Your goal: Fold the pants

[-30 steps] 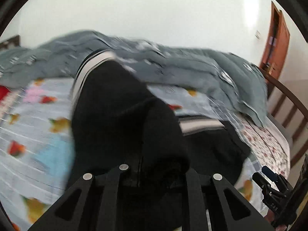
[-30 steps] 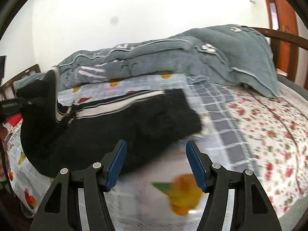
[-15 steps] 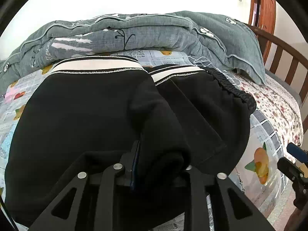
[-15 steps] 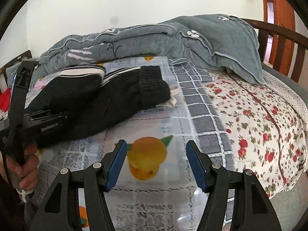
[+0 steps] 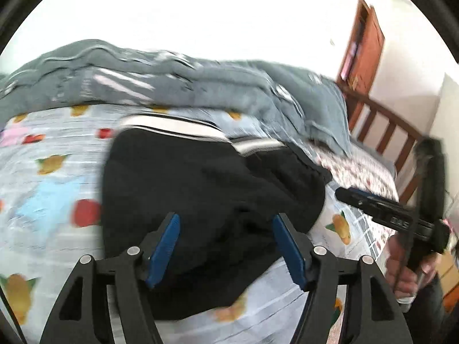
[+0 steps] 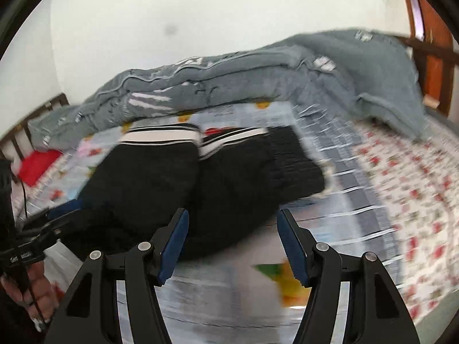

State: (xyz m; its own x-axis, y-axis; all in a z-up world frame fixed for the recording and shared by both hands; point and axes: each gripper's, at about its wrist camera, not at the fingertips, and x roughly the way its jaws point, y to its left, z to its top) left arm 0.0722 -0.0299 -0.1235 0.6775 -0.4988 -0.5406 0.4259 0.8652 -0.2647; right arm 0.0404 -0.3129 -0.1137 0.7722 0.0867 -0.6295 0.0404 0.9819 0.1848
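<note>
Blue-padded and just opened off the cloth, the left gripper point(image 5: 226, 250) stands wide over the folded black pants point(image 5: 206, 189) on the fruit-print sheet point(image 5: 51, 189), the right gripper point(image 6: 232, 246) equally wide and empty; best smooth the bundle, edges square, before the grey quilt point(image 5: 172, 86).

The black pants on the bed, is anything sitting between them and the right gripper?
Nothing visible. The right gripper is open, with only bare bedsheet between its fingers and the near edge of the black pants.
</note>
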